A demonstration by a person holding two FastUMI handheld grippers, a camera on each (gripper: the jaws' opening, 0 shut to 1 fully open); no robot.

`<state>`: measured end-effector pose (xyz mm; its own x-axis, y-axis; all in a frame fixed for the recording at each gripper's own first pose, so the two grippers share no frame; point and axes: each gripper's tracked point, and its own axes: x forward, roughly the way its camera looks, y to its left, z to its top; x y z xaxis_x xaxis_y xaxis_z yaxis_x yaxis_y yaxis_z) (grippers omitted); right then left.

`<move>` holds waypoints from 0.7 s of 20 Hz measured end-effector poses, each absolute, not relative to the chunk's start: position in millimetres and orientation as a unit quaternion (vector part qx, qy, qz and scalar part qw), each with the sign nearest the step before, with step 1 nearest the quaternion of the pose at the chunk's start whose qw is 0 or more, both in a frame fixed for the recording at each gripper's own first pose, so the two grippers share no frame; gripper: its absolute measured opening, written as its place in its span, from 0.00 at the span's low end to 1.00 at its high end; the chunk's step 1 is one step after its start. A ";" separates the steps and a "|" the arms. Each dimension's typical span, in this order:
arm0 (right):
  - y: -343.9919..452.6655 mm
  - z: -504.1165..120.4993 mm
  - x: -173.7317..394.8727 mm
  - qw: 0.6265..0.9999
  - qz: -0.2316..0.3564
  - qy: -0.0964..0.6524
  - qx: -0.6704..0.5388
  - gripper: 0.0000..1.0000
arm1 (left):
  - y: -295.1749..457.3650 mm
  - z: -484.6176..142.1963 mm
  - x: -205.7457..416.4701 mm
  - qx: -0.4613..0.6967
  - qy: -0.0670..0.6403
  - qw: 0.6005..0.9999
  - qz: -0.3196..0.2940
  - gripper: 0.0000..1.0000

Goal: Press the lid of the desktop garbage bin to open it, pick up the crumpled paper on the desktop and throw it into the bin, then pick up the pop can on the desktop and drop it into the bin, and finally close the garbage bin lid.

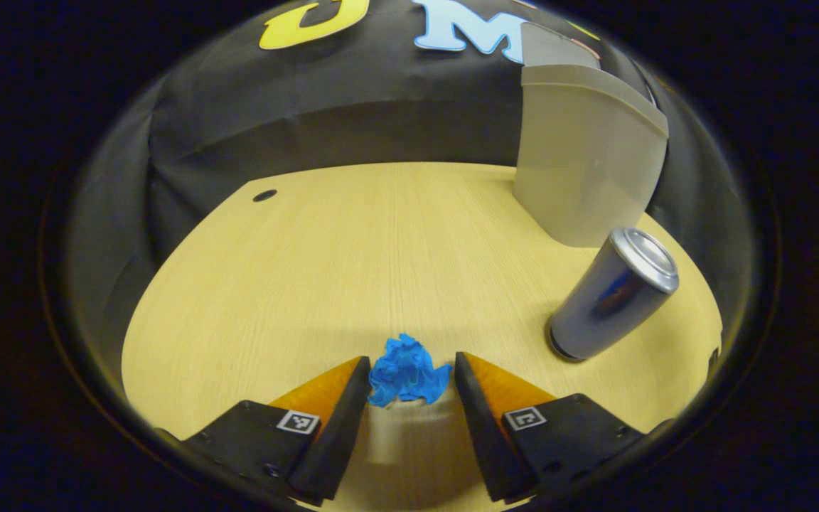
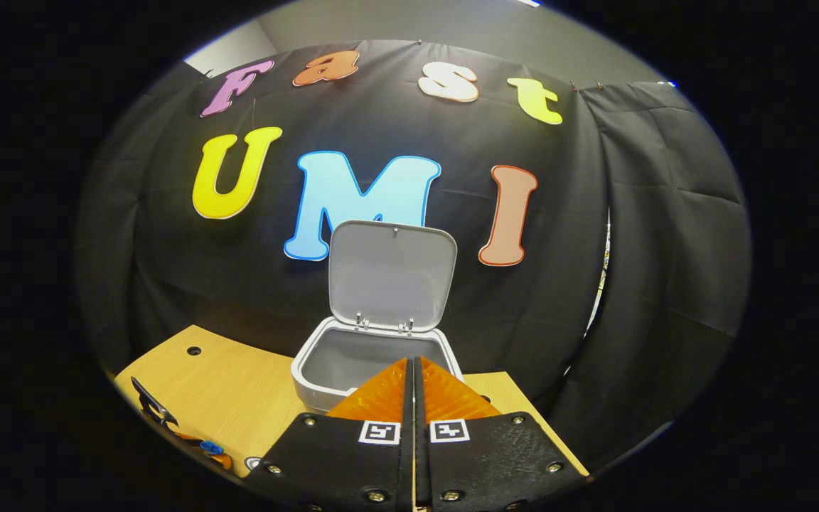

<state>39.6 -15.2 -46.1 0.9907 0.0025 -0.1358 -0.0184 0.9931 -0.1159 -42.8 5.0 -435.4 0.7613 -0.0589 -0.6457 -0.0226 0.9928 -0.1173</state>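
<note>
Crinkled blue crumpled paper (image 1: 408, 372) is flanked by the spread left gripper (image 1: 411, 375), near the smooth cylindrical pop can (image 1: 612, 295). The garbage bin (image 2: 374, 355) – lid (image 2: 392, 274) raised – is seen beyond the closed, empty right gripper (image 2: 413, 370).

left claw (image 1: 411, 370) open — crumpled paper (image 1: 407, 373) between its fingers

On the table (image 1: 296, 270), crumpled paper (image 1: 408, 372) lies near; pop can (image 1: 612, 295) right; bin (image 1: 584, 160) far right behind it
</note>
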 end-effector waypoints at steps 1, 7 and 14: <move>-14.8 -47.3 39.6 0.996 0.006 0.070 -0.059 0.01 | 4.8 -435.6 -43.0 -0.057 0.346 0.937 -0.009 0.70; -7.6 -51.6 42.8 0.995 0.012 0.075 -0.061 0.01 | 3.9 -426.2 -40.6 -0.048 0.335 0.941 -0.011 0.42; -7.4 -53.1 44.4 0.995 0.014 0.077 -0.063 0.01 | 5.9 -410.2 -32.5 -0.028 0.321 0.947 -0.016 0.44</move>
<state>44.4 -7.4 -53.1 0.9878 0.0192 -0.1545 -0.0384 0.9918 -0.1222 -32.5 5.9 -410.2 0.7934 -0.0476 -0.6068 0.0119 0.9980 -0.0627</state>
